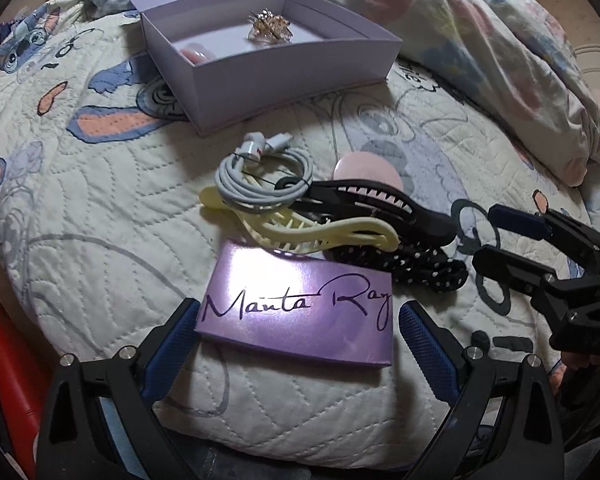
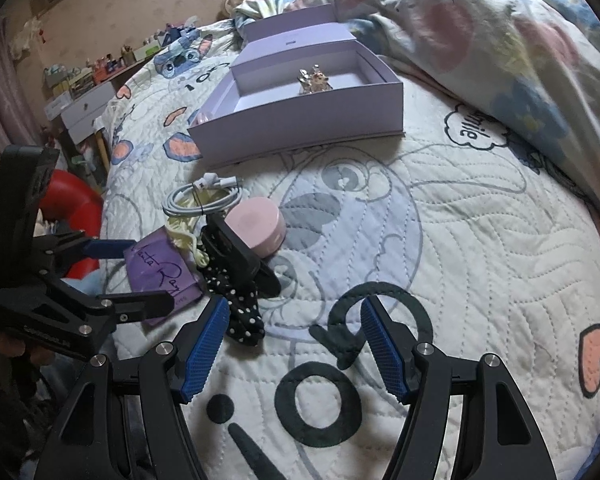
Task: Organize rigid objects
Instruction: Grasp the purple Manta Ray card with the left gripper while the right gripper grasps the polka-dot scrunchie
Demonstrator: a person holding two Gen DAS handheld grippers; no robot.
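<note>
Purple glossy card box [image 1: 300, 312], lettered "Manta Ray", flat on quilt [image 1: 100, 208], nearest item of the pile. Left gripper [image 1: 296, 332] straddling it, jaws apart, blue pads [image 1: 424, 344] just off either short end, not pressing. Just beyond: cream claw clip [image 1: 300, 232] overlapping black claw clip [image 1: 380, 208]; grey coiled cable [image 1: 260, 176] lying across cream clip's far end; pink round case [image 2: 256, 228] behind black clip, touching it; black polka-dot fabric piece [image 2: 240, 312] beside card box. Right gripper [image 2: 296, 344] over bare quilt, jaws apart, nothing between; its left pad [image 2: 204, 348] just beside polka-dot piece. Farther back, lilac open box [image 2: 300, 120], lid standing up behind; gold ornament [image 1: 268, 26] and pink object [image 1: 196, 56] inside. Floral duvet [image 2: 480, 32] bunched at right.
</note>
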